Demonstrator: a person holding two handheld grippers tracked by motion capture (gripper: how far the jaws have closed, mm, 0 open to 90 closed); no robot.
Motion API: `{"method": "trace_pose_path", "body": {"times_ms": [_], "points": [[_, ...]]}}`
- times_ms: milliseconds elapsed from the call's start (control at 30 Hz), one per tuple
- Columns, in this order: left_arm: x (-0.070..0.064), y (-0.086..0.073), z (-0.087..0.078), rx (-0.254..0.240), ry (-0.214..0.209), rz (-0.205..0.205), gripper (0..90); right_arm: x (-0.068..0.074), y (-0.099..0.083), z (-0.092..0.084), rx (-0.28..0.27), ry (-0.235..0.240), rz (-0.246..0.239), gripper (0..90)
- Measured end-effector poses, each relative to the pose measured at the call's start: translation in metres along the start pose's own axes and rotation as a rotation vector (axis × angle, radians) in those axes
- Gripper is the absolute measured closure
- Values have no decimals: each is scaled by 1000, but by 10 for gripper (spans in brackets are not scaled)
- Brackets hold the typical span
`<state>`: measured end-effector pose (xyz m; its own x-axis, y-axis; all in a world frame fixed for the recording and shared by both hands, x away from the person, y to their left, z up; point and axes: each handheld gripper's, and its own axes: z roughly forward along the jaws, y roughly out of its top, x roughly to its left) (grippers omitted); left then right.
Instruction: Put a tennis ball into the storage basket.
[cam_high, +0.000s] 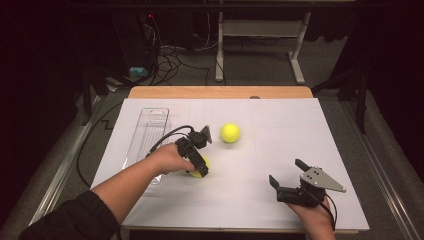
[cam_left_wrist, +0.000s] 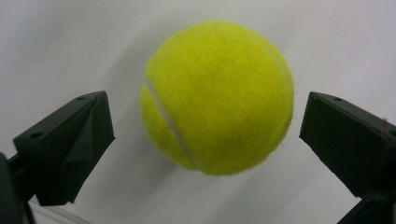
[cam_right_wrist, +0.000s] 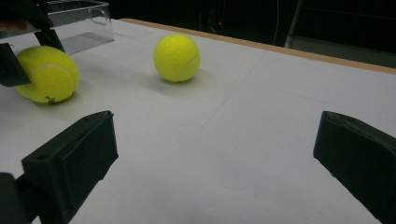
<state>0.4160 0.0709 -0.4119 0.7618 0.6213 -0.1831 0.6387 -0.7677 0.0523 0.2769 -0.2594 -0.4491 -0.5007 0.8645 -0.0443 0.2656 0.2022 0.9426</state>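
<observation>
The near tennis ball (cam_high: 201, 169) lies on the white tabletop (cam_high: 260, 150), just right of the near end of a clear plastic tray (cam_high: 148, 135), and the left hand-held gripper (cam_high: 202, 167) is down over it. In the left gripper view this tennis ball (cam_left_wrist: 217, 95) sits between the two black jaws, which stand wide on either side of it; a gap of white surface shows between the ball and the left jaw, and a narrow gap shows at the right jaw, so the pads are not pressing on it. The ball's curved white seam faces the camera on its left side. From the right gripper view the same ball (cam_right_wrist: 45, 73) rests on the surface with a black jaw of the left hand-held gripper against its left side and another dark part just above it.

A second tennis ball (cam_high: 230, 133) rests on the tabletop farther from the person, to the right of the tray and apart from the first ball; it also shows in the right gripper view (cam_right_wrist: 177, 57), with nothing touching it.

The right hand-held gripper (cam_high: 288, 176) sits low near the front right part of the tabletop, well apart from both balls, its jaws spread wide with nothing between them, pointing toward the balls.
</observation>
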Motion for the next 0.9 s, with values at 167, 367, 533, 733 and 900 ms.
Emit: {"method": "trace_pose_path", "body": {"times_ms": [167, 367, 533, 733, 900], "points": [[0, 2, 2, 0, -11, 5, 84, 0, 0, 0, 0, 0, -1, 0], [-2, 5, 5, -8, -9, -1, 125, 0, 0, 0, 0, -1, -1, 0], [0, 5, 4, -5, -10, -4, 167, 0, 0, 0, 0, 0, -3, 0], [2, 4, 1, -21, -26, -5, 257, 0, 0, 0, 0, -1, -4, 0], [2, 3, 1, -22, -27, -4, 263, 0, 0, 0, 1, 1, -4, 0]]}}
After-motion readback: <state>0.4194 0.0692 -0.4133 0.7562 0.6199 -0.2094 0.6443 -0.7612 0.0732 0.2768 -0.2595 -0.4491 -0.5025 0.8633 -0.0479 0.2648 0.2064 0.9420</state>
